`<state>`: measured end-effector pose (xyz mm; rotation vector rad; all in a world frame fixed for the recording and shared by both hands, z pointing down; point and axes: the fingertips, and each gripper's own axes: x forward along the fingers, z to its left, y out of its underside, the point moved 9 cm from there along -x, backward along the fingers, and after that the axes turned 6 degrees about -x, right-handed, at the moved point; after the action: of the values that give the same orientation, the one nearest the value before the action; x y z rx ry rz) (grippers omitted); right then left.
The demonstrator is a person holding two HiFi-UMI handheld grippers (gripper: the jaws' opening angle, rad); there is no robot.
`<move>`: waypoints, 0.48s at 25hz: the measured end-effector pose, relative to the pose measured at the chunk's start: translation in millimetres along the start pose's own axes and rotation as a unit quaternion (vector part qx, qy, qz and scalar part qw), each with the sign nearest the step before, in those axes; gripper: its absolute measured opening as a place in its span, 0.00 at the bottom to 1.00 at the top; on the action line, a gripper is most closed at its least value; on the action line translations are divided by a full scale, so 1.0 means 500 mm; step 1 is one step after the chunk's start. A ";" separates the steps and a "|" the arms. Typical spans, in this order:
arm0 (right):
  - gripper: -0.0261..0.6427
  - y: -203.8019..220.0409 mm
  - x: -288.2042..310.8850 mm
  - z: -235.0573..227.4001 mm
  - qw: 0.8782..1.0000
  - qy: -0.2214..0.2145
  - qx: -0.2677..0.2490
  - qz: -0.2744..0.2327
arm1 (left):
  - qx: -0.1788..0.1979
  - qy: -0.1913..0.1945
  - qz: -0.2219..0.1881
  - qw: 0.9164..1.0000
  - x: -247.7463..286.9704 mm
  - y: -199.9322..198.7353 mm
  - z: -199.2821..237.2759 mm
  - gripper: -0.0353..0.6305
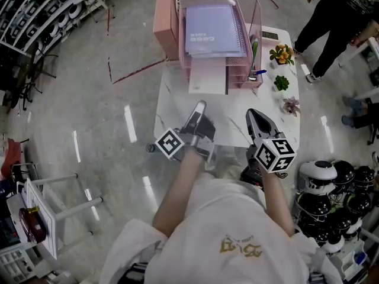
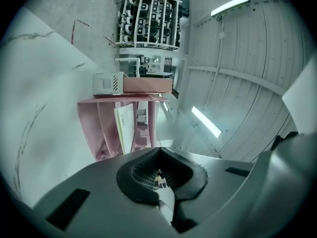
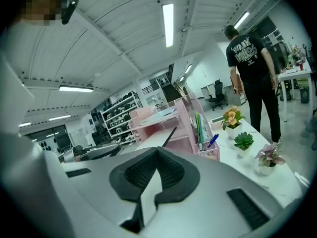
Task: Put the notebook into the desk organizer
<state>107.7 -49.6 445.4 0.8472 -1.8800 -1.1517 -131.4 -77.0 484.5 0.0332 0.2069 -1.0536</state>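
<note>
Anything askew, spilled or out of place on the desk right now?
Only one thing: the pale pad in the lower tray of the pink organizer juts out past the front edge over the table. The purple notebook lies square on the top tier; the three small plants stand upright. Nothing spilled.

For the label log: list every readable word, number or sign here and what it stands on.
"GOOD" (likely): cover of the purple notebook; the line under it is too small to read.
Gold print on the wearer's shirt: unreadable.
White print on the bystander's black T-shirt: blurred.
</note>
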 end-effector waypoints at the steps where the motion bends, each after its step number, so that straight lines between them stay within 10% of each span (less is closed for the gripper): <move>1: 0.05 -0.001 -0.003 0.001 1.000 0.000 -0.001 -0.001 | 0.001 0.002 0.001 1.000 -0.001 0.002 -0.002 0.08; 12: 0.05 -0.002 -0.024 -0.005 1.000 0.003 -0.005 -0.008 | -0.004 0.013 0.008 1.000 0.003 0.026 -0.008 0.08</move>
<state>115.7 -41.1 441.9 0.8618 -1.8642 -1.1647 -120.2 -71.4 479.3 0.0423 0.2346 -1.0371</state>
